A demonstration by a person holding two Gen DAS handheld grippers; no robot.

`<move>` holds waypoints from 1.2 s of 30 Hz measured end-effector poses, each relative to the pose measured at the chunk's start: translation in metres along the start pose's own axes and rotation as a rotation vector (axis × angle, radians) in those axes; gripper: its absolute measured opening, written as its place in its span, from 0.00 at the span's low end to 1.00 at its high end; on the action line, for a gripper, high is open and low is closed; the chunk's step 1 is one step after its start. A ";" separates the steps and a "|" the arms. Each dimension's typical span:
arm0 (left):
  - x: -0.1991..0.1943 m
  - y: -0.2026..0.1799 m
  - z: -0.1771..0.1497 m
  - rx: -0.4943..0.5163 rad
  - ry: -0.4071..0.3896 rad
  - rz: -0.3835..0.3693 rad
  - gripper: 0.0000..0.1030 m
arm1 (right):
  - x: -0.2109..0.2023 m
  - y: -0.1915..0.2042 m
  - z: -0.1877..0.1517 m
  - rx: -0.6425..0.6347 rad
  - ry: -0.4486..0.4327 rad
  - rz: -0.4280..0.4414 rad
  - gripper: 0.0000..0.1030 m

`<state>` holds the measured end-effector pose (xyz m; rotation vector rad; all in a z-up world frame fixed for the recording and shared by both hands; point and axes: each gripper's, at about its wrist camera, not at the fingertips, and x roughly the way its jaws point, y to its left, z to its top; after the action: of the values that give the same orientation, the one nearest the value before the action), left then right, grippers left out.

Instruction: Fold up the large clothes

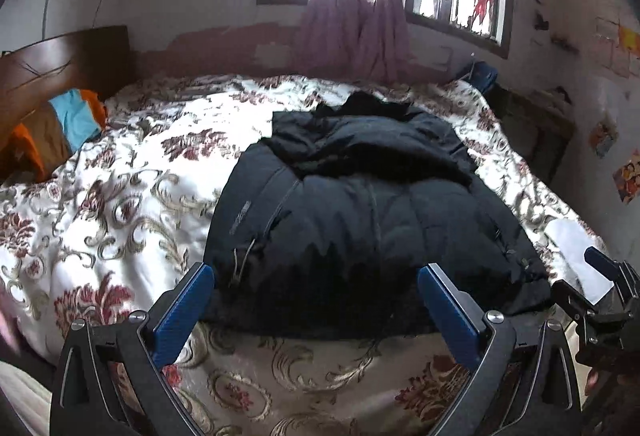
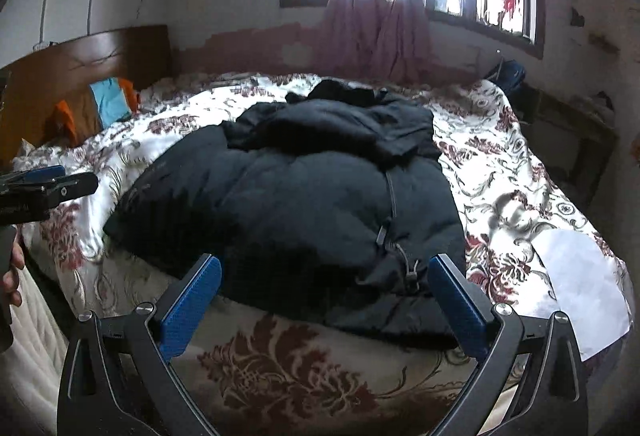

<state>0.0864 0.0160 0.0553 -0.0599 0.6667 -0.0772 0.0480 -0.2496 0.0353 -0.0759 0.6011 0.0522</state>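
A large black padded jacket (image 1: 360, 212) lies on the floral bed cover, its sleeves folded across the upper part and its hem toward me. It also shows in the right wrist view (image 2: 300, 212). My left gripper (image 1: 316, 272) is open and empty, its blue pads just above the near hem. My right gripper (image 2: 324, 264) is open and empty, over the jacket's near hem by a drawcord toggle (image 2: 408, 260). The right gripper shows at the right edge of the left wrist view (image 1: 600, 276); the left gripper shows at the left edge of the right wrist view (image 2: 48, 184).
The bed (image 1: 120, 196) fills the room's middle, with a wooden headboard (image 1: 60, 64) and coloured pillows (image 1: 72, 120) at the left. A white sheet of paper (image 2: 584, 276) lies near the bed's right corner. A window with pink curtains (image 1: 360, 16) is behind.
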 end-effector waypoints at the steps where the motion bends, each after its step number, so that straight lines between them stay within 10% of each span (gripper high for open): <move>1: 0.003 0.000 -0.003 0.005 0.009 0.005 1.00 | 0.002 -0.001 -0.002 0.001 0.007 0.000 0.98; 21: 0.057 -0.011 -0.036 0.137 0.178 0.035 1.00 | 0.044 -0.017 -0.020 0.050 0.147 -0.140 0.98; 36: 0.103 0.001 -0.067 0.401 0.292 0.094 1.00 | 0.082 0.015 -0.042 -0.293 0.367 -0.287 0.98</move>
<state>0.1257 0.0058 -0.0612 0.3749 0.9337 -0.1291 0.0908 -0.2357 -0.0463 -0.4627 0.9408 -0.1561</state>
